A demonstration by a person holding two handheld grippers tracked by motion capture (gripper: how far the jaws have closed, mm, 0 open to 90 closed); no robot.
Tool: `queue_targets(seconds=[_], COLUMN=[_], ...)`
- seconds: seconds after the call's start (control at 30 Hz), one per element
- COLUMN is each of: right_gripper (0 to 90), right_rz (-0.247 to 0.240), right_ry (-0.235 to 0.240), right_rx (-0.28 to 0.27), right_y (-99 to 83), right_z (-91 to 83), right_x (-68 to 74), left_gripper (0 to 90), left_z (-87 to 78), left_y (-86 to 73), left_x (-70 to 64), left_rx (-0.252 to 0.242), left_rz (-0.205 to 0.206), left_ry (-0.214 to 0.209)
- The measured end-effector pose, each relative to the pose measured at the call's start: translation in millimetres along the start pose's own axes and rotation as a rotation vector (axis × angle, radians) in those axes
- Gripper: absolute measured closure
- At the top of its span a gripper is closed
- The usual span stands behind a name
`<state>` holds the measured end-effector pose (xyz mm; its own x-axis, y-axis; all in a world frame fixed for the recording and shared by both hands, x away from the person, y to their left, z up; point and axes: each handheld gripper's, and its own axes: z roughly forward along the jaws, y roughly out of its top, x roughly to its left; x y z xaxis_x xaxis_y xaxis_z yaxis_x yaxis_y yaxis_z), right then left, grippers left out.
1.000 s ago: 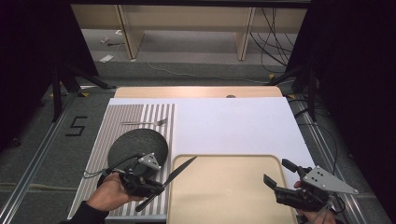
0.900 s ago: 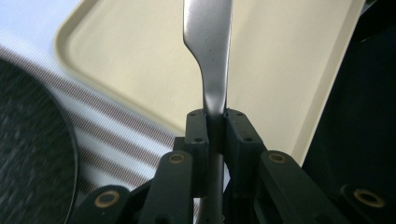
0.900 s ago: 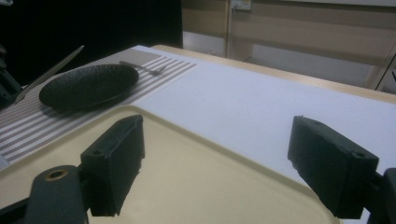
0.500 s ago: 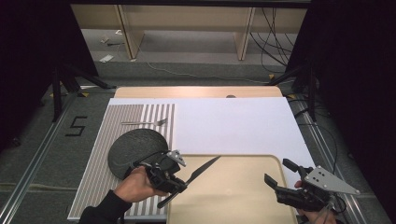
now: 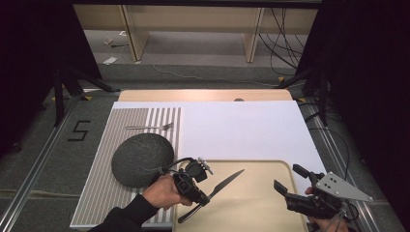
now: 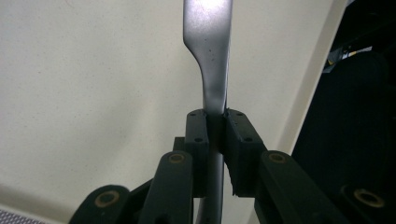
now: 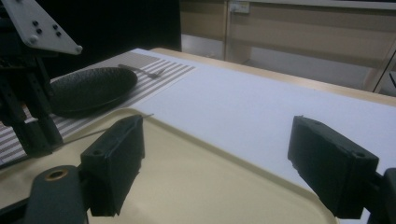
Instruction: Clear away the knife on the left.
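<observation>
The knife (image 5: 220,187) hangs over the near left part of the cream tray (image 5: 270,166), its blade slanting up and to the right, with its handle clamped between the jaws of the left hand-held gripper (image 5: 199,192). Just left of it a dark plate (image 5: 141,158) rests on the striped mat (image 5: 96,186), a fork (image 5: 150,127) lying beyond. The right hand-held gripper (image 5: 286,181), jaws spread apart, hovers at the tray's near right corner above the table (image 5: 251,128).

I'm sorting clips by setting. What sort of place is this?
Probably a lab or studio table-setting mock-up, not a home: black curtains around the table, loose cables on the floor, and a striped placemat with plate, fork and tray.
</observation>
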<state>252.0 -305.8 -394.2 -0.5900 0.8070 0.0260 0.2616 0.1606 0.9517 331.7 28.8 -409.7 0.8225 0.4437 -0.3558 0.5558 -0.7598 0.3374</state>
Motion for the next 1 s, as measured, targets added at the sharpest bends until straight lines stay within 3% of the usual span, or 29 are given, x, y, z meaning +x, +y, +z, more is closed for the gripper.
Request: queue_targets(seconds=[0.07,0.23,0.37,0.6,0.8,0.87,1.0], right_gripper=[19.5,19.5,19.5,19.5,19.5,19.5,19.6], right_rz=[-0.001,-0.008,-0.008,-0.007,-0.011,-0.009,-0.010], right_ry=[0.002,0.003,0.004,0.006,0.009,0.006,0.005], right_rx=[0.001,0.002,0.003,0.003,0.006,0.006,-0.002], right_y=[0.0,0.0,0.2,0.1,0.0,0.2,0.3], right_z=[0.0,0.3,-0.1,0.3,0.2,-0.1,-1.2], right_x=[0.0,0.1,0.3,0.3,0.5,0.4,0.5], left_gripper=[79.9,79.9,79.9,79.8,79.4,79.4,79.1], left_z=[6.3,19.9,21.3,33.8,38.6,42.6,49.4], left_y=[1.9,3.5,1.8,-1.9,-2.5,-3.0,-4.0], left_x=[-0.6,-0.5,1.6,12.7,20.3,21.4,21.6], left_rx=[0.021,0.059,0.058,0.073,0.086,0.107,0.126], left_rz=[-0.013,-0.038,-0.052,-0.122,-0.163,-0.156,-0.160], left_ry=[0.011,-0.009,-0.030,-0.047,-0.022,0.000,-0.004])
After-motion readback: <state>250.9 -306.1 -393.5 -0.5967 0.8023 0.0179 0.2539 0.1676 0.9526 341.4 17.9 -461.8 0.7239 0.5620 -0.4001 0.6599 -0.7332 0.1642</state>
